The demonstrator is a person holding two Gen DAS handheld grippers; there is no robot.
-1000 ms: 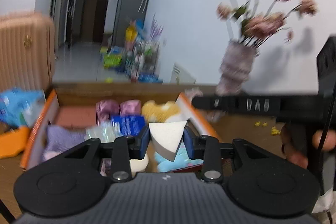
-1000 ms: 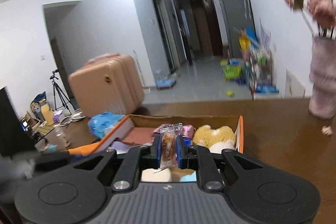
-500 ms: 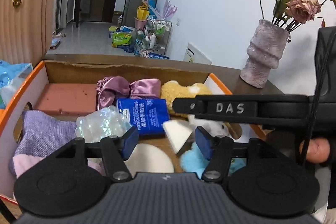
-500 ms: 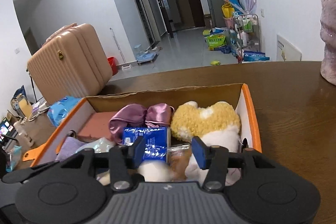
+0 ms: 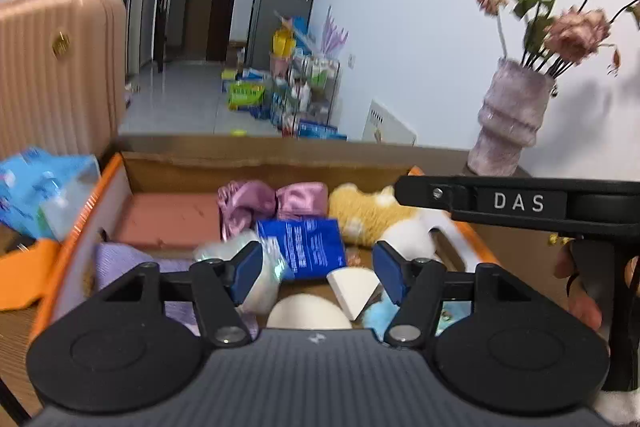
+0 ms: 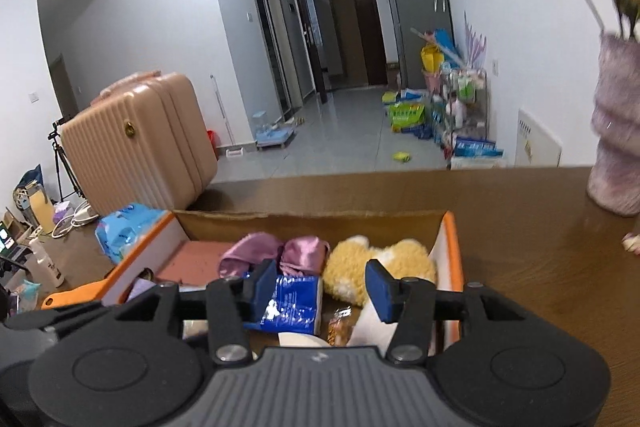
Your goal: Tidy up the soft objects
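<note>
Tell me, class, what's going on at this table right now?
A person is sorting soft things into an orange-edged cardboard box with a gripper in each hand. Both the left gripper and the right gripper hang open over the box, gripping nothing. Inside lie a white wedge sponge, a blue tissue pack, a yellow plush toy, pink satin scrunchies and a snack packet.

A brown wooden table (image 6: 520,267) carries an orange-edged cardboard box (image 6: 454,239), a vase (image 6: 618,147) and a blue packet (image 6: 124,227).
</note>
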